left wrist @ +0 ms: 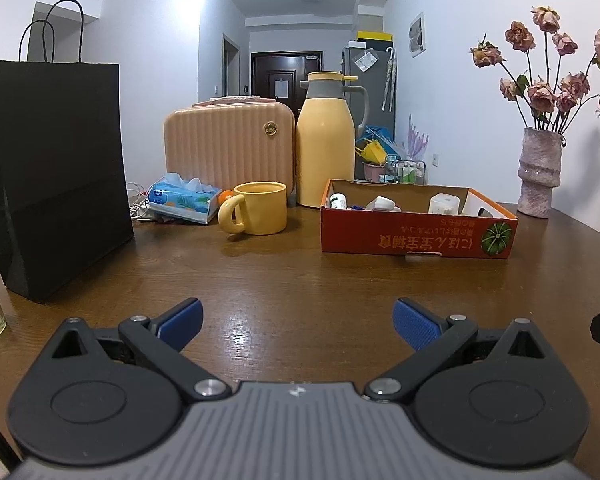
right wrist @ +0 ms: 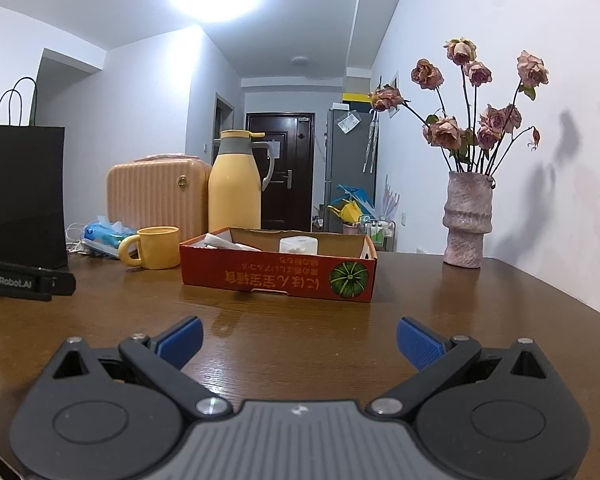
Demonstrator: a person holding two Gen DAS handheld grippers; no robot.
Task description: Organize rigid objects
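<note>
On the table (right wrist: 284, 344), a shallow red box (right wrist: 278, 276) holding white items

A shallow red cardboard box (left wrist: 416, 236), printed with upside-down lettering and a green pumpkin picture, is lying flat and open-topped on the wooden table (left wrist: 300, 280). Several small rigid items are being held inside it: a white bottle with a green label (left wrist: 339, 201) at the left end, a white translucent container (left wrist: 444, 204) standing upright toward the right, and a pale, tilted object (left wrist: 381, 204) between them, its kind not being discernible.
</note>
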